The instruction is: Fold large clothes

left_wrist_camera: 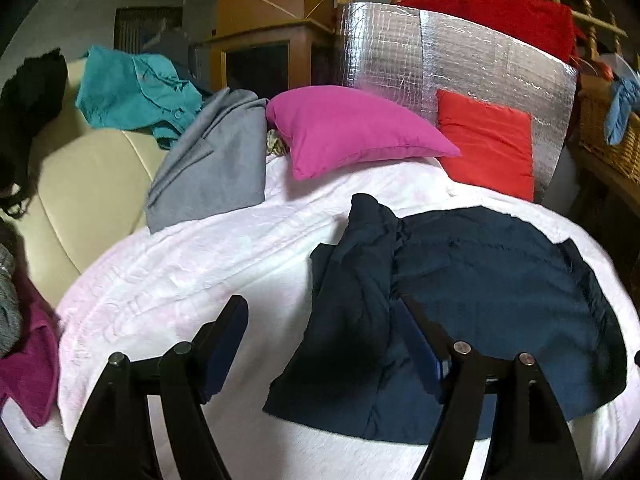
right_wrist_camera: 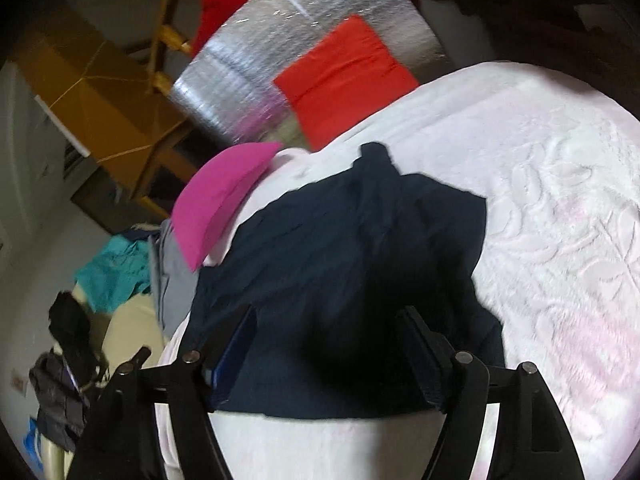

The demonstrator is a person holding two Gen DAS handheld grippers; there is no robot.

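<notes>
cushions [left_wrist_camera: 352, 128]: 2 | navy garment [left_wrist_camera: 460, 300]: 1, folded | tongs [left_wrist_camera: 324, 312]: 2, empty

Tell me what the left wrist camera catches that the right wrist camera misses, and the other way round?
Only the left wrist view shows the wicker basket at the right edge and a crumpled magenta garment at the lower left. Only the right wrist view shows a dark heap of clothes at its lower left. Both share the folded navy garment on the white embossed blanket, the magenta pillow, the red cushion and the silver foil panel.
</notes>
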